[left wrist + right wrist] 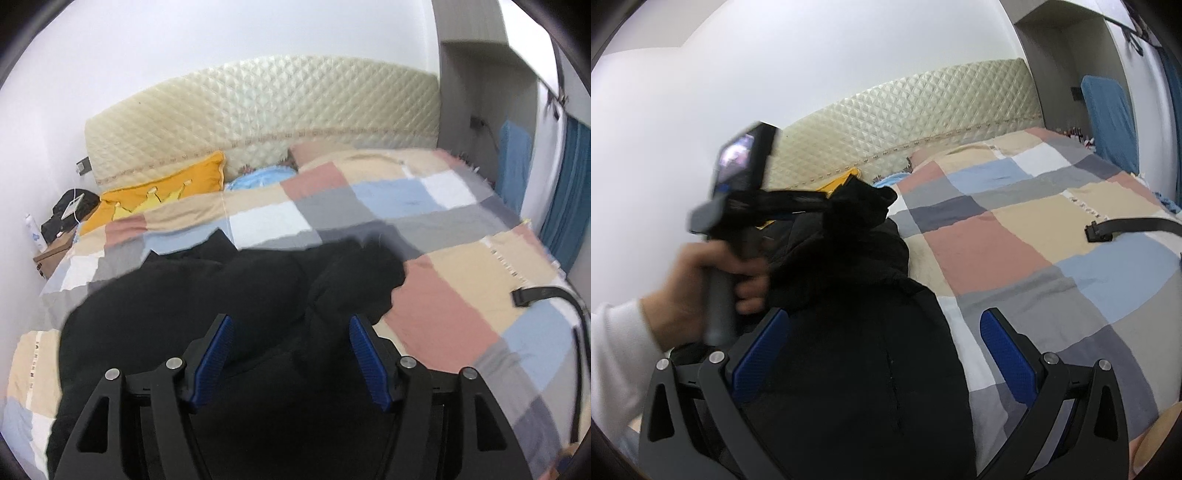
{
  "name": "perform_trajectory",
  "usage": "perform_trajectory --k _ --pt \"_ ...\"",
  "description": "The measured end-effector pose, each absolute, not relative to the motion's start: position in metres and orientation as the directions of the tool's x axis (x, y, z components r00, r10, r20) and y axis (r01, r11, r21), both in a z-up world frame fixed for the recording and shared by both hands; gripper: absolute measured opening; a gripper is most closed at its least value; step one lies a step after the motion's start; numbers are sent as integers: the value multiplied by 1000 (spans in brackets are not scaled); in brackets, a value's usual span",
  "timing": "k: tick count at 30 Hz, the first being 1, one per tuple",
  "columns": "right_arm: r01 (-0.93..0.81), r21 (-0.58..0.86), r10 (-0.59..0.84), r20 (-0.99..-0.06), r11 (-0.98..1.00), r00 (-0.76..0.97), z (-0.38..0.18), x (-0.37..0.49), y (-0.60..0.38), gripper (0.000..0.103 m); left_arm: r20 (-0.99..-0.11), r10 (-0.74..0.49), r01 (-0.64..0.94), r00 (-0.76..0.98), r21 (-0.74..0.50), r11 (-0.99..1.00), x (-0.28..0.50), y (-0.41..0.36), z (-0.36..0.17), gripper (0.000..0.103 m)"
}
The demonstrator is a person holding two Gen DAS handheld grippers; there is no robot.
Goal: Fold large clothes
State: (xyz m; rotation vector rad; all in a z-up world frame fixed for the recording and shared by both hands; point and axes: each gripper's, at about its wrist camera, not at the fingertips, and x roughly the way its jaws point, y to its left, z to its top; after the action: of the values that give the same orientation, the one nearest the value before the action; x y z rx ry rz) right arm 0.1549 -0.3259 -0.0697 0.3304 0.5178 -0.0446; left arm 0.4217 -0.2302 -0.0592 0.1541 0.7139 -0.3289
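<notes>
A large black padded jacket (229, 295) lies bunched on the checked bedspread (424, 288). My left gripper (291, 325) is open, its blue pads (214, 354) spread just above the jacket with nothing between them. In the right wrist view the jacket (857, 362) fills the lower middle. My right gripper (882, 332) is open over the jacket's right edge. The left gripper (798, 212) shows there too, held by a hand, blurred; a raised fold of the jacket (860, 203) stands at its tips.
A quilted cream headboard (258, 118) backs the bed. A yellow cushion (162, 192) and a light blue pillow (258, 177) lie at its head. A black strap (543, 295) lies at the right edge. A bedside stand with dark items (62, 229) is at left.
</notes>
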Motion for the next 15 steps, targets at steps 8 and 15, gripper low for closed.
perform_trajectory --k 8,15 --pt "135 278 4 -450 951 893 -54 139 -323 103 -570 -332 370 752 -52 928 358 -173 38 73" --pt "82 264 42 -432 961 901 -47 131 -304 103 -531 -339 363 777 -63 930 306 -116 88 73"
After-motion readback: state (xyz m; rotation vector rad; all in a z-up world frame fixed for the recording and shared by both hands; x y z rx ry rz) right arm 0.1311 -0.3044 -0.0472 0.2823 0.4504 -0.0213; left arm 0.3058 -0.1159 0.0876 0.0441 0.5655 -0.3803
